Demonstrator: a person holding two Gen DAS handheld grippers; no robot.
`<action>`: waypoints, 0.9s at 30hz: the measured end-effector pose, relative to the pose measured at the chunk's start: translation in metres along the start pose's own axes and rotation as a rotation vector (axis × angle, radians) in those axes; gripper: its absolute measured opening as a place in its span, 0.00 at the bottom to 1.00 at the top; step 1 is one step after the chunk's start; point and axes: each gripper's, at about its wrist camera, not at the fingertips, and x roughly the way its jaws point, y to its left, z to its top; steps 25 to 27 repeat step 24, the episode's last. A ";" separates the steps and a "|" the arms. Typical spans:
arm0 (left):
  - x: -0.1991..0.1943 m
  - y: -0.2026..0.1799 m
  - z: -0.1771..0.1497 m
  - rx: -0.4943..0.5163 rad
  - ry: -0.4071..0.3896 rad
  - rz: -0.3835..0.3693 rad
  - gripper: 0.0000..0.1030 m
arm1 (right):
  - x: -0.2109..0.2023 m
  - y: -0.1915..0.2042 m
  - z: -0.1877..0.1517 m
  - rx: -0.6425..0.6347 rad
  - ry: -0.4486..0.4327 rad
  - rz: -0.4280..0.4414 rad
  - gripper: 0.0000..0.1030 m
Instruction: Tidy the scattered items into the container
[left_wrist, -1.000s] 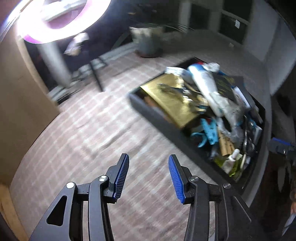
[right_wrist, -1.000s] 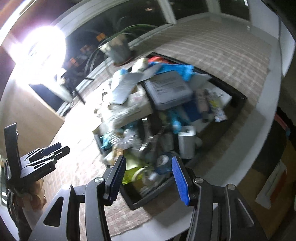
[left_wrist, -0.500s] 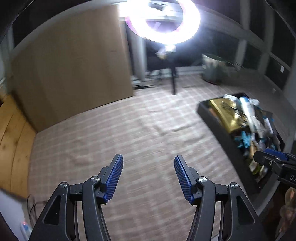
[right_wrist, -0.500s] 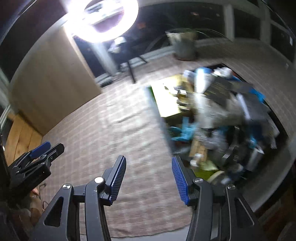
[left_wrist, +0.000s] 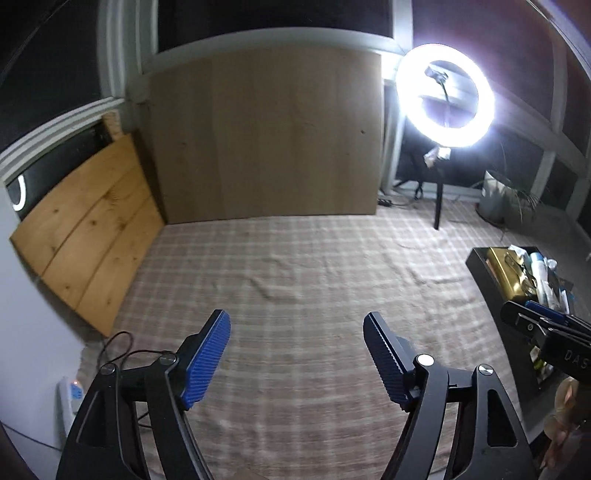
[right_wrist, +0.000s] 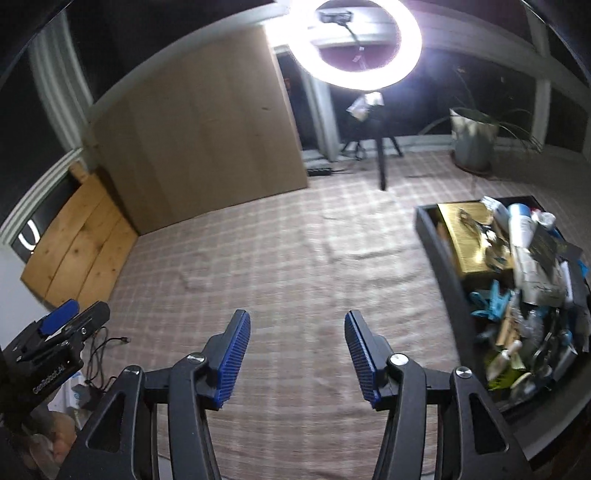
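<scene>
and here's the black container (right_wrist: 432, 236), sitting on the checked cloth (right_wrist: 295, 258) off to the right of both grippers, and it is packed. a gold box (right_wrist: 469, 236) lies flat at the far end, with a white tube (right_wrist: 521, 225) slanting across beside it. nearer the camera there's a light blue clip (right_wrist: 491, 299), then a jumble of small bottles, packets and dark bits at the near end, too blurred to name one by one. from the left wrist view the same container (left_wrist: 484, 269) shows at the right edge, gold box (left_wrist: 506, 273) visible, the rest partly hidden behind the other tool. the left gripper (left_wrist: 297, 354) hangs over bare cloth, its jaws opening, spread wide, nothing between the blue pads. the right gripper (right_wrist: 297, 356) is the same story: jaws opening, wide apart, nothing in them, only cloth below. both are well apart from the container. the stretch of cloth in front of the grippers shows just wrinkles. behind it stand a wooden panel (right_wrist: 207, 129), a glowing ring light (right_wrist: 364, 44) on its stand, and a potted plant (right_wrist: 472, 136) by the dark windows.
</scene>
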 end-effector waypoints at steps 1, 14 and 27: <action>-0.003 0.003 -0.001 -0.004 -0.008 0.004 0.76 | -0.001 0.003 -0.001 -0.006 -0.006 0.002 0.57; -0.013 0.006 -0.001 0.004 -0.048 -0.021 0.81 | -0.011 0.037 -0.004 -0.080 -0.100 -0.022 0.70; -0.014 0.006 0.007 0.010 -0.067 -0.024 0.81 | -0.008 0.040 0.002 -0.064 -0.108 -0.009 0.70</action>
